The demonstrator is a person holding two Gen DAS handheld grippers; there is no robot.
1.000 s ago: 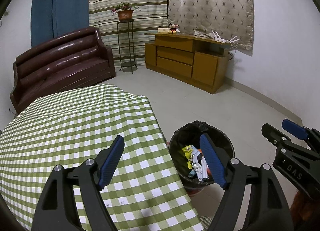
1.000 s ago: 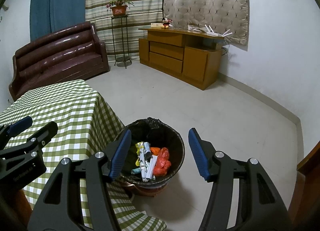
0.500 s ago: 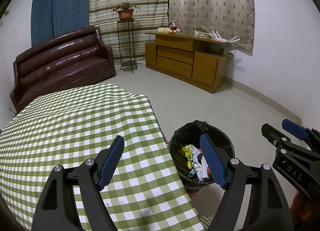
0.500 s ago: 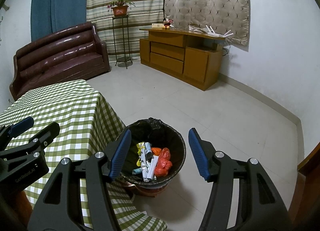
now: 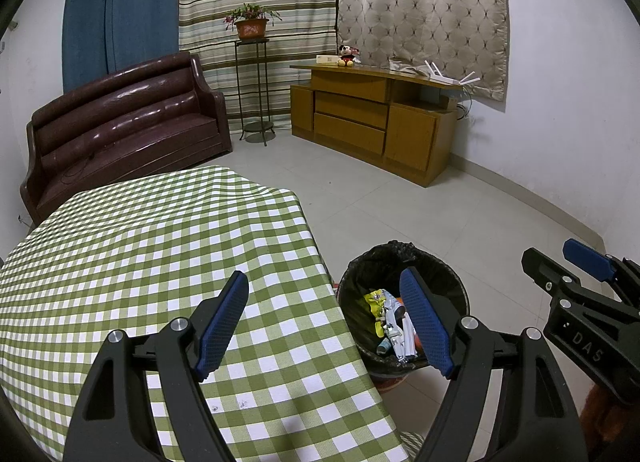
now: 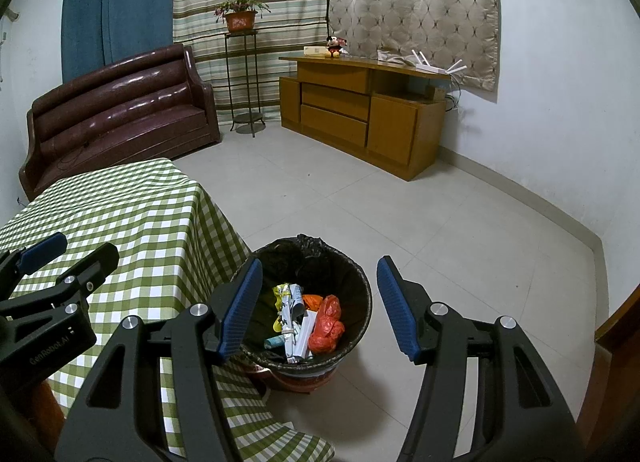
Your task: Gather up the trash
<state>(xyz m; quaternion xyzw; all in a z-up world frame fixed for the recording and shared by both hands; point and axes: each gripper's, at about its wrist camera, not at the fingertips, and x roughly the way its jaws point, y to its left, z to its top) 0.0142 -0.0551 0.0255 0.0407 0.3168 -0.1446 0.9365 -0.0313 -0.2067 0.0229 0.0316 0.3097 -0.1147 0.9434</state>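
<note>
A round trash bin [image 6: 352,282] lined with a black bag stands on the floor beside the table. Inside lie several wrappers, a white stick and a crumpled red bag [image 6: 328,322]. My right gripper [image 6: 318,302] hangs open above the bin with nothing between its blue pads. My left gripper [image 5: 324,322] is open too, held over the table's right edge, empty; the bin [image 5: 448,274] shows partly behind its right finger. Each gripper appears at the edge of the other's view: the right gripper [image 5: 576,274], the left gripper [image 6: 60,258].
The table wears a green-and-white checked cloth [image 5: 140,254] that hangs down its side [image 6: 192,230]. Further off stand a brown sofa [image 5: 120,122], a plant stand [image 5: 252,82] and a wooden cabinet [image 5: 372,118]. Pale tiled floor [image 6: 460,230] spreads around the bin.
</note>
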